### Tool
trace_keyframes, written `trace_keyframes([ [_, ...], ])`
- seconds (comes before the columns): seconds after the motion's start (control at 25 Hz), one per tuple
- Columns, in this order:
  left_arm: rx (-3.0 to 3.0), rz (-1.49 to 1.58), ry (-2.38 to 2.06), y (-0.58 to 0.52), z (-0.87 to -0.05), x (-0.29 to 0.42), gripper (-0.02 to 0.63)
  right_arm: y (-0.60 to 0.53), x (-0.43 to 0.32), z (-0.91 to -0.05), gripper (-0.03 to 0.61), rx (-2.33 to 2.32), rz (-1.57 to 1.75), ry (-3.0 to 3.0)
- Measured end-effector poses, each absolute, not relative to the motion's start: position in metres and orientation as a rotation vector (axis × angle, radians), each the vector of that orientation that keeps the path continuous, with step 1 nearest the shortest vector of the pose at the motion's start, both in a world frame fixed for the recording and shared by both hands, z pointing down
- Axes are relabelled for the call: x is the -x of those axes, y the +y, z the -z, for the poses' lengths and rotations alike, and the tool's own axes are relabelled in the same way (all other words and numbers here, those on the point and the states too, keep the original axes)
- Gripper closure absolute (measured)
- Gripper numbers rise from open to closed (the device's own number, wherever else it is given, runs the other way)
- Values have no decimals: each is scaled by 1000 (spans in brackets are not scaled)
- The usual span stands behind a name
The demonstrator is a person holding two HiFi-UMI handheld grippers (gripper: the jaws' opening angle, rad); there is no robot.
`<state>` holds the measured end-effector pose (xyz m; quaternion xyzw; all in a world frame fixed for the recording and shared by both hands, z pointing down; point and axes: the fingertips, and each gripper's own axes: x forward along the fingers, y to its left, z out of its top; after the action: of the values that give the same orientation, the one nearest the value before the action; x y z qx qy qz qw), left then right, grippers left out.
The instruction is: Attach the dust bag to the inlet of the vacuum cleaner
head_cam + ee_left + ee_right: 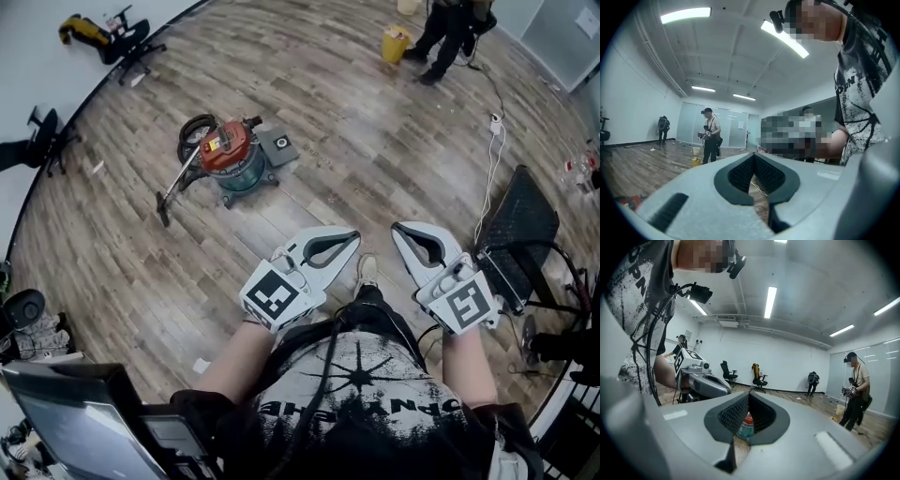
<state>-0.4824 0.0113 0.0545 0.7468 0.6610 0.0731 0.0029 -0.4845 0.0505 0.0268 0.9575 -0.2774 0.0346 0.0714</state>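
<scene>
The vacuum cleaner [231, 156], a teal drum with a red lid, stands on the wood floor well ahead of me. Its hose and wand [174, 188] trail to the left. A flat grey dust bag [278, 145] with a dark round opening lies against the drum's right side. My left gripper [353, 237] and right gripper [398, 229] are held level in front of my body, far short of the vacuum. Both are shut with nothing in them. In the right gripper view the vacuum cleaner [746, 425] shows small through the hollow behind the shut jaws.
A person stands by a yellow bucket [395, 43] at the far side. Office chairs [129, 42] sit at the far left wall. A black mesh chair [521, 223] and a white cable [491, 173] are at my right. A monitor [70, 417] is at lower left.
</scene>
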Motion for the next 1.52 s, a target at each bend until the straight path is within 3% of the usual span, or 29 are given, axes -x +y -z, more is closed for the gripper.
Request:
trace_keyframes([
  [0.76,-2474,-217,1907,196,-45,339,614,217,346,-33,571,-2824,-13,-1090],
  [1.52,-2512,-263,1814,244,-62,241,614,280,251,-54,571,-2811,-109,-1126],
])
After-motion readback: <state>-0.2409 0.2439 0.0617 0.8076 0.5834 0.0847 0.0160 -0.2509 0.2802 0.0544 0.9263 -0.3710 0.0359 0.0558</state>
